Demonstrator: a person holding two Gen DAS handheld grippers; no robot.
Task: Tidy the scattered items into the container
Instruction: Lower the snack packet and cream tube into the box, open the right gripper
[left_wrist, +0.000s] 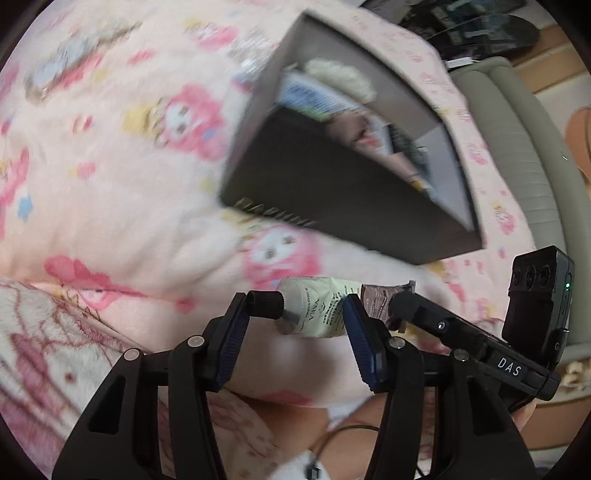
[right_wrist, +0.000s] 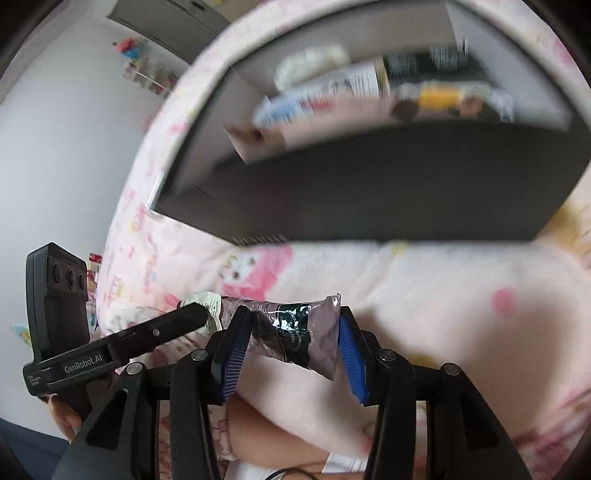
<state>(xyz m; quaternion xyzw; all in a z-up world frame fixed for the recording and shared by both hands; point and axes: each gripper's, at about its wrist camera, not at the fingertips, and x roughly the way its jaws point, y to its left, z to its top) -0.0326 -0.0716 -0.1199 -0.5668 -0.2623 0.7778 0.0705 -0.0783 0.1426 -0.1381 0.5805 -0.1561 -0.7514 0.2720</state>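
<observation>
Left gripper (left_wrist: 295, 325) clamps cream tube (left_wrist: 317, 312); right gripper (right_wrist: 293, 338) clamps foil sachet (right_wrist: 295, 332); half-filled dark box (left_wrist: 332, 192) sits beyond on pink blanket (left_wrist: 110, 166)

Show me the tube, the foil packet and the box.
tube (left_wrist: 317, 306), left wrist view, on its pale printed body.
foil packet (right_wrist: 295, 332), right wrist view, on its dark label.
box (right_wrist: 369, 192), right wrist view, on its dark near wall.

Motion blur smears the items (left_wrist: 332, 107) inside the dark box (left_wrist: 332, 192), unidentifiable
</observation>
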